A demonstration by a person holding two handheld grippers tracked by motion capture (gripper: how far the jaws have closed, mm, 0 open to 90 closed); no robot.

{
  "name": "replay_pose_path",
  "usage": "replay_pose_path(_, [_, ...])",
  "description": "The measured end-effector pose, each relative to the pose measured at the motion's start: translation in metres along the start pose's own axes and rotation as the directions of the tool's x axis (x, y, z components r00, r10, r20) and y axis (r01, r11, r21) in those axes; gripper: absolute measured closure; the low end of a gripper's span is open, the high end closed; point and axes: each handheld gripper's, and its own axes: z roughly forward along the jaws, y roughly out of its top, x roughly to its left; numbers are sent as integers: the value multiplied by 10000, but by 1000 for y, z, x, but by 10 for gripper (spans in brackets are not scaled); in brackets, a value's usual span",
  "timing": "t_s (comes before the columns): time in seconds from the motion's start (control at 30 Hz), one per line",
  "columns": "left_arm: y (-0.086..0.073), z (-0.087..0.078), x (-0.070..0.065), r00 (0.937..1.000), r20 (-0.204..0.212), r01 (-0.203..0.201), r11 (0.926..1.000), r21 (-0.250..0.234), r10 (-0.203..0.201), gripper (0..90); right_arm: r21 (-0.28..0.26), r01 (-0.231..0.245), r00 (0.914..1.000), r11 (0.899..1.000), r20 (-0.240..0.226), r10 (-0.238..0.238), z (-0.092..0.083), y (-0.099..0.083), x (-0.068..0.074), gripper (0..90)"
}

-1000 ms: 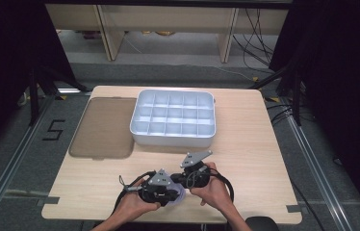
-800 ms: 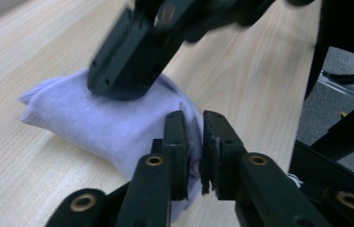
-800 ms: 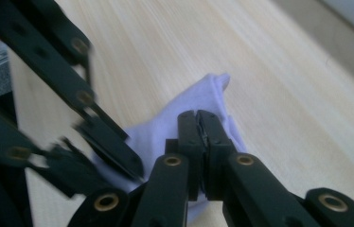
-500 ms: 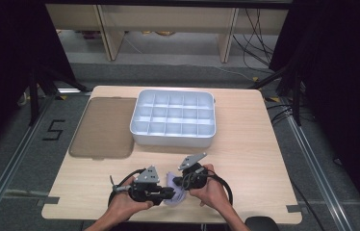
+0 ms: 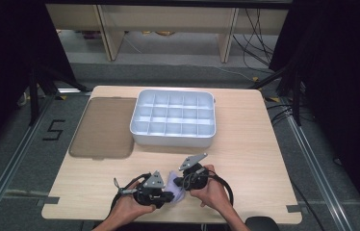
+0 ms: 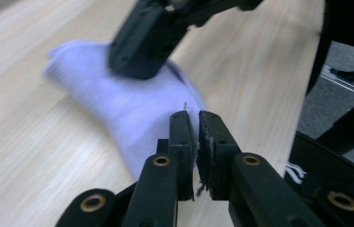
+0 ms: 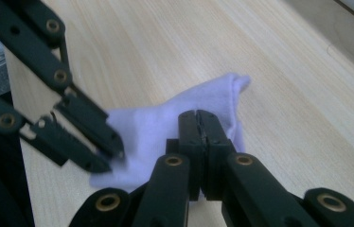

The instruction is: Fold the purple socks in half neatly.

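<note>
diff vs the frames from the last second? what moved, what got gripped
Little changed. Both hands sit a bit nearer the table's front edge. The left tool and right tool remain shut on the lilac cloth, pinched between them on the tabletop; nothing newly taken or released. The white divided tray and the brown lid beside it stayed put.

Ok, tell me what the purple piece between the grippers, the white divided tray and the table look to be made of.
Purple piece: soft knitted fabric, probably a sock; it folds limply and shows fine ribbing and a fuzzy edge.
White divided tray: likely moulded plastic, smooth with a slight sheen and rounded corners.
Table: pale wood or wood-look laminate, matte, with straight grain lines.
</note>
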Motion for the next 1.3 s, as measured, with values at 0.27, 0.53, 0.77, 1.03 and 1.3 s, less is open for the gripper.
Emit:
replay_pose_path(0.27, [-1,-4,5,9983,-583,34,10000,-62,-38,807,42,16,10000,10000,17,-16,0,-1,1,900])
replay_pose_path(0.53, [-1,-3,5,9956,-725,-566,9977,367,591,811,-275,-262,9996,9993,-63,260,-4,-1,-1,846])
replay_pose_path(0.77, [-1,-2,6,9957,-712,-559,9976,403,586,811,-339,-192,9998,9992,101,196,-16,2,-7,820])
replay_pose_path(1.03, [0,-2,6,9956,-700,-593,9973,426,622,812,-522,-85,9999,9986,138,92,-21,7,-10,722])
replay_pose_path(1.3, [0,-3,7,9960,-589,-646,9967,499,675,812,-208,-58,10000,9998,-63,57,-16,18,-18,498])
